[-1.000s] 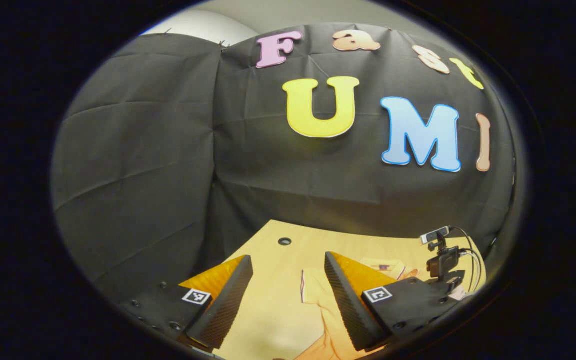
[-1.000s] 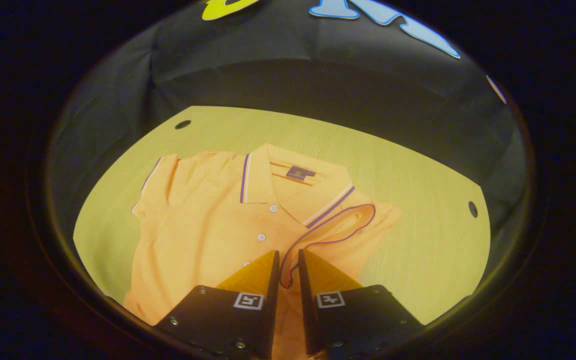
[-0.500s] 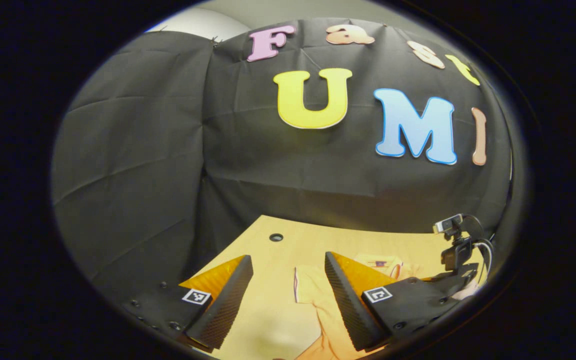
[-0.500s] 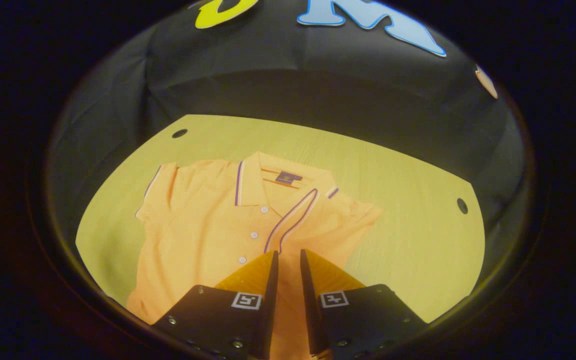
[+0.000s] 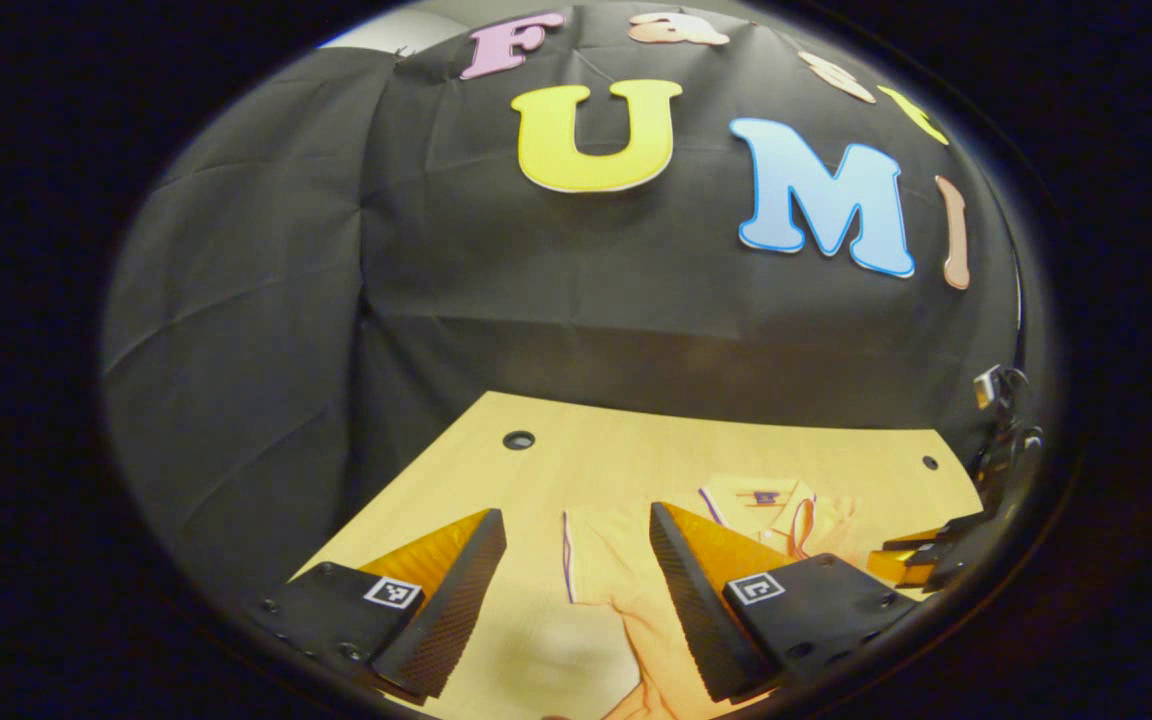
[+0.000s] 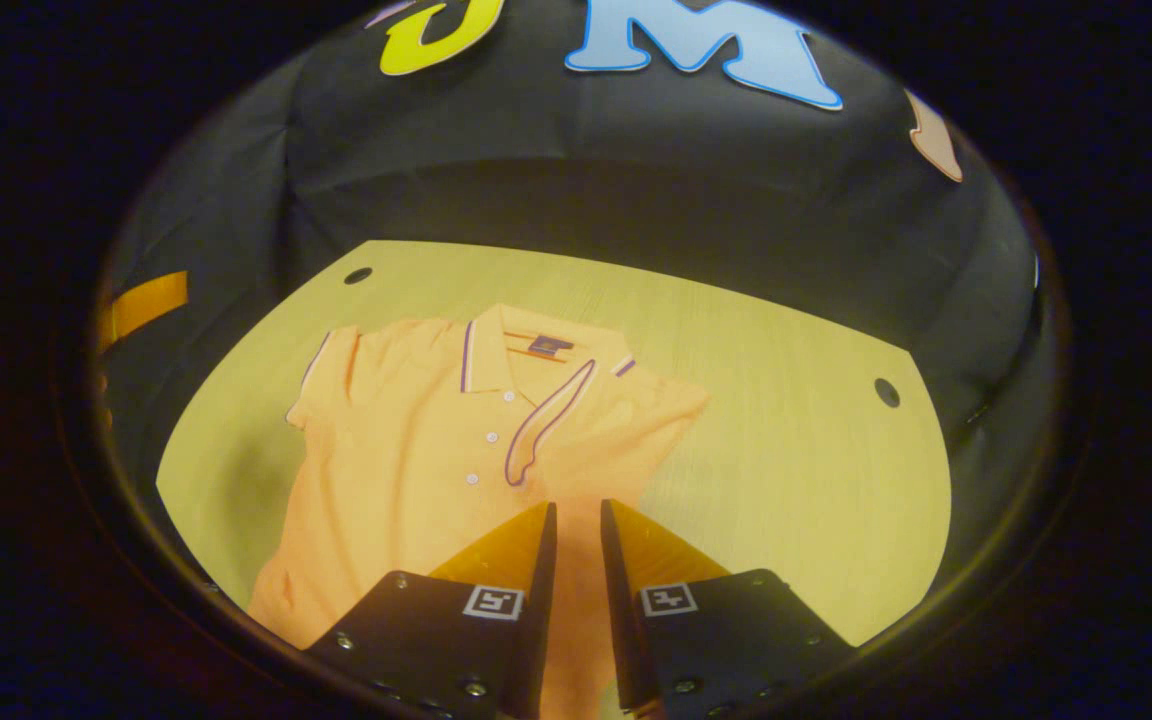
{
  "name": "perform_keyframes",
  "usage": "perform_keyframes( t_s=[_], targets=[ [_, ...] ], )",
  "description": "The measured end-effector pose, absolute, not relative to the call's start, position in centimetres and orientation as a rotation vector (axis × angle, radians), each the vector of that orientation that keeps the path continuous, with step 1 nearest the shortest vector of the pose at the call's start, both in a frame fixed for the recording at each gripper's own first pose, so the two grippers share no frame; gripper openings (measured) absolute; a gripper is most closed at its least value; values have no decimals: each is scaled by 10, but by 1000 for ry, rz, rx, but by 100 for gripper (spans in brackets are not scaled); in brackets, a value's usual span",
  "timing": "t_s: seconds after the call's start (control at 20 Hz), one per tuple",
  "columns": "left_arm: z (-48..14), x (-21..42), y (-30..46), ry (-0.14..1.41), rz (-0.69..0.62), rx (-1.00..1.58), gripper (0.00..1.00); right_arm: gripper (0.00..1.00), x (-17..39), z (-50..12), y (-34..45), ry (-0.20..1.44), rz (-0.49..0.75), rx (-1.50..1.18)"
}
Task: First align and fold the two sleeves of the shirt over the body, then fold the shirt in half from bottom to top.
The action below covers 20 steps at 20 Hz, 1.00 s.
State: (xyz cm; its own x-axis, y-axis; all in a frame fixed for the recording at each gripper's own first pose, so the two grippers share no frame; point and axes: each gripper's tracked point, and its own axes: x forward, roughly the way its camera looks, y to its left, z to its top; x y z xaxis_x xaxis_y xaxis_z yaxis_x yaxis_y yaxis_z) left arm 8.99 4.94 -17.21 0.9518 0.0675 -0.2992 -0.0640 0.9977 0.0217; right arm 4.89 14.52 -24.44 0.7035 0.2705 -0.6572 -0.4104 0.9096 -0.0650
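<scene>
One sleeve (image 6: 548, 425) lies folded over shirt (image 6: 406, 450); other sleeve (image 6: 326, 375) & bottom fold left. Left gripper (image 5: 576, 550) wide; right gripper (image 6: 576, 525) narrow, holding nothing.

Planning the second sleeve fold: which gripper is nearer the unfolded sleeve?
Left. The left gripper frames the unfolded sleeve between its open fingers; the right gripper hangs over the shirt, lower body, nearer the folded sleeve.

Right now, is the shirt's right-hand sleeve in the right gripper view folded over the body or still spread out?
Folded. That sleeve lies across the shirt chest, its purple-trimmed cuff beside the buttons; the other sleeve is spread flat.
</scene>
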Motion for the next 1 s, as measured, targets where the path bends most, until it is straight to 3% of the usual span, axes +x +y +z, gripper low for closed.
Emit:
perform_keyframes(
  t_s=[0.55,0.6,0.65,1.0],
  targets=[
    [-316,158,54,537,29,24,95,28,-13,-268,92,794,264,-169],
    [-327,162,57,559,31,21,95,32,-17,-270,89,803,252,-162],
    [-335,163,59,577,32,17,95,28,-19,-271,86,810,241,-155],
    [-375,166,64,658,61,17,95,28,-21,-271,76,819,198,-129]
  ],
)
